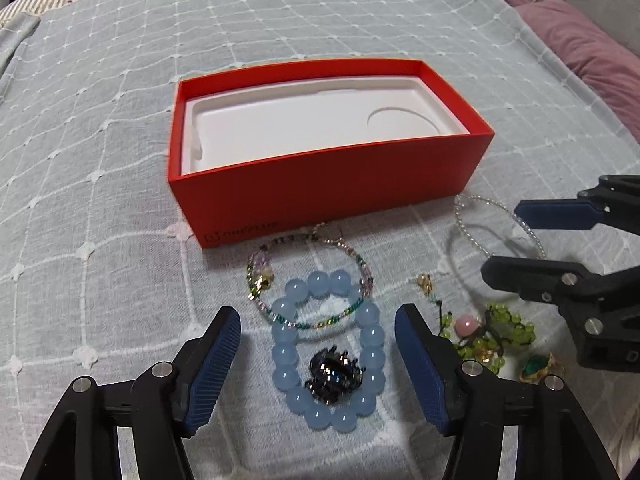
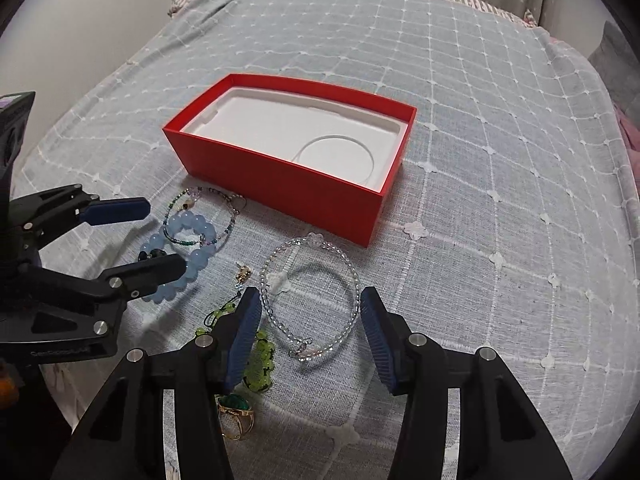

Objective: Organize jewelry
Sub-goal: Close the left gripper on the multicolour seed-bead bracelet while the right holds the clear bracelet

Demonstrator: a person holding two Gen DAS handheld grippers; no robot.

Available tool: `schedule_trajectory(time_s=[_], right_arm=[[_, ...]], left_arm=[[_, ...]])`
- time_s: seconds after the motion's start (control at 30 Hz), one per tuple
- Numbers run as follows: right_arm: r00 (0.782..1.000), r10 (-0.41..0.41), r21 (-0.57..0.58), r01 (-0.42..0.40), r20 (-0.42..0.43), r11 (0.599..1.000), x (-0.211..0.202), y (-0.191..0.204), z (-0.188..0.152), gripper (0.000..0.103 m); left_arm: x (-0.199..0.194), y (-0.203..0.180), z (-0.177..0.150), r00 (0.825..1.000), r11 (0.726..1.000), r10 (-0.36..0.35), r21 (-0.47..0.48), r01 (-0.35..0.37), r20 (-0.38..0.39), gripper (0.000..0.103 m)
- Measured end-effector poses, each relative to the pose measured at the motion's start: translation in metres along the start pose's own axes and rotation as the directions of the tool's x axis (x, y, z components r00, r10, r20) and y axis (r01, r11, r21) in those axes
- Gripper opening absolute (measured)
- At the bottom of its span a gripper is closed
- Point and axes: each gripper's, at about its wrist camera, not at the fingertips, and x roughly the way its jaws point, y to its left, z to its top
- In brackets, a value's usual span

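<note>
An open red box with a white moulded insert lies on the bed; it also shows in the right wrist view. My left gripper is open over a blue bead bracelet that rings a dark ring. A thin multicoloured bracelet overlaps it. My right gripper is open around a clear bead bracelet. A green bead piece and a gold ring with a green stone lie by its left finger.
The bed has a grey-blue quilted cover. A purple pillow lies at the far right in the left wrist view. A small gold charm lies between the bracelets. A pink bead sits among the green beads.
</note>
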Motion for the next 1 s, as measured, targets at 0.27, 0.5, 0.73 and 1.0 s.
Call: schedule_trajectory(time_s=[0.27, 0.5, 0.73, 1.0], right_arm=[[1.000, 0.001, 0.020, -0.001, 0.001, 1.000, -0.001, -0.009, 0.000, 0.054], [1.000, 0.004, 0.036, -0.004, -0.004, 0.999, -0.003, -0.015, -0.001, 0.054], [1.000, 0.002, 0.040, -0.002, -0.003, 0.999, -0.004, -0.017, -0.003, 0.054], [1.000, 0.002, 0.044, -0.002, -0.003, 0.999, -0.004, -0.017, -0.004, 0.054]], left_arm=[[0.017, -0.008, 0.006, 1.000, 1.000, 0.008, -0.017, -0.008, -0.010, 0.068], [0.033, -0.018, 0.006, 0.996, 0.995, 0.090, -0.039, -0.090, -0.020, 0.060], [0.029, -0.021, 0.007, 0.996, 0.996, 0.086, -0.030, -0.086, -0.002, 0.033], [0.008, -0.003, 0.005, 0.998, 0.995, 0.007, -0.103, -0.001, 0.055, 0.002]])
